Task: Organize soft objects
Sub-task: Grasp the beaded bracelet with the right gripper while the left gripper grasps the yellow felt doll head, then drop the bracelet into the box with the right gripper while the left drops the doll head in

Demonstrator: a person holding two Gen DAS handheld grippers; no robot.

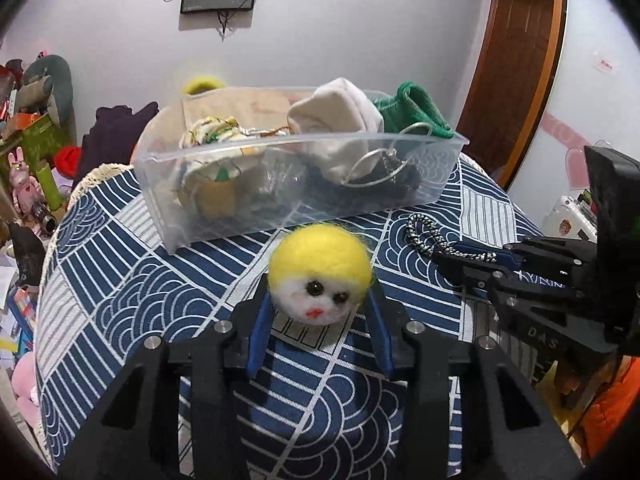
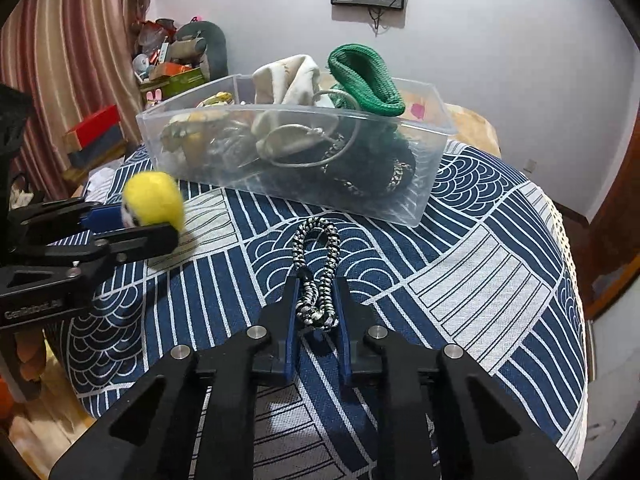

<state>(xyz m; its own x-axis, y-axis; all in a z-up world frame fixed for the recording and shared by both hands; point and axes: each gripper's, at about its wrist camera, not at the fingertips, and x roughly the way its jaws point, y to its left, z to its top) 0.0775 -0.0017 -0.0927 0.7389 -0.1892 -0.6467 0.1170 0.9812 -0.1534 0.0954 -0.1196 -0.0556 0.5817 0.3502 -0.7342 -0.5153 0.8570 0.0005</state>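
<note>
Gripping felt doll head [image 1: 319, 275] between left fingers [image 1: 262, 320], braided cord [image 2: 316, 268] between right fingers [image 2: 345, 320]

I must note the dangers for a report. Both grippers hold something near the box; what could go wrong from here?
1. The left gripper pinches the round felt ball only at its sides, so it might slip out.
2. The right gripper grips the braided cord near one end; the free loop could catch on the box rim.
3. The box is already heaped, so additions may spill.

Yellow-topped felt ball [image 1: 319, 276] with white face, black eyes, red mouth, black-and-white speckled braided cord [image 2: 316, 268], navy tablecloth [image 1: 132, 280] with white wave and stripe patterns, clear bin [image 1: 296, 196], green knit [image 2: 364, 80], cream cloth [image 1: 340, 120]
</note>
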